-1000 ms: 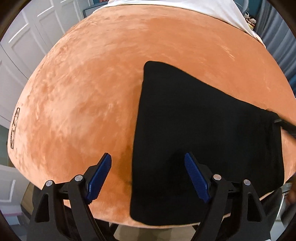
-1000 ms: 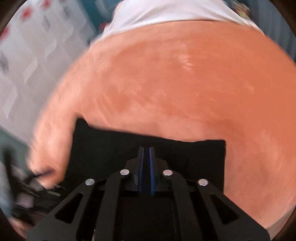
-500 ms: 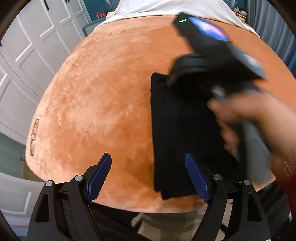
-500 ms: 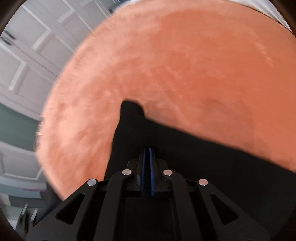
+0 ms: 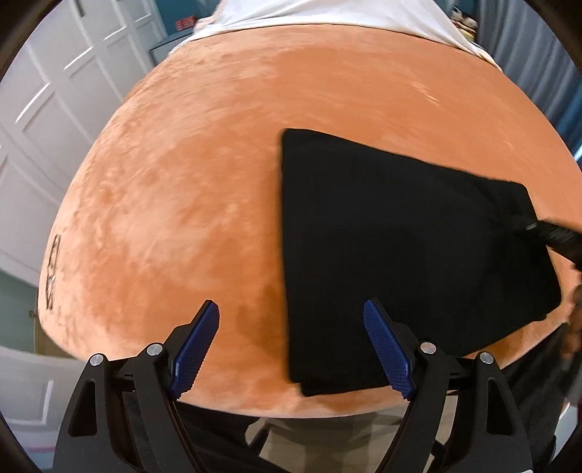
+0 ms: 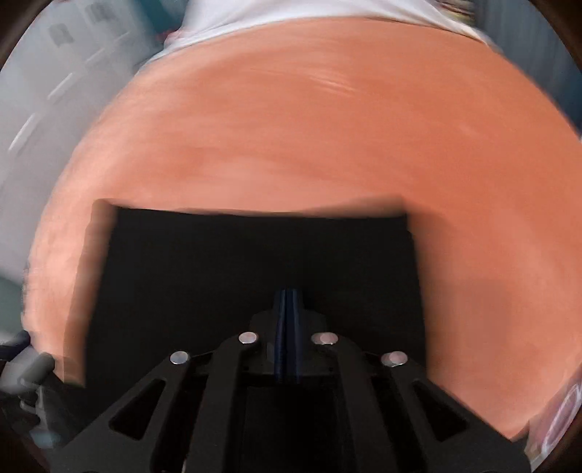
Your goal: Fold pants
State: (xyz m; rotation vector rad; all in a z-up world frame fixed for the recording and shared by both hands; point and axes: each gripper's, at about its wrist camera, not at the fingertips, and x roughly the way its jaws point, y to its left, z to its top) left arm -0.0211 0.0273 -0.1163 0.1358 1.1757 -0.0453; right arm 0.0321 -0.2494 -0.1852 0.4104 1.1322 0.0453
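Note:
The black pants (image 5: 400, 254) lie folded into a flat, roughly square stack on the orange plush bed cover (image 5: 218, 182), near its front edge. My left gripper (image 5: 291, 313) hangs open above the stack's left edge; its blue pads (image 5: 385, 349) hold nothing. The right gripper (image 5: 545, 233) comes in from the right with its tip resting on the stack's far right corner. In the blurred right wrist view the pants (image 6: 236, 273) fill the lower middle. The right gripper (image 6: 289, 296) is shut above them, and no cloth shows between its fingers.
A white sheet (image 5: 327, 14) covers the far end of the bed. White panelled doors (image 5: 54, 109) stand to the left and grey-blue curtains (image 5: 527, 54) to the right. The bed's front edge (image 5: 291, 407) runs just below the pants, with the floor beyond it.
Half a second ago the right gripper and its hand swept across the pants toward the left. They are now back at the stack's right corner. The left gripper stays open.

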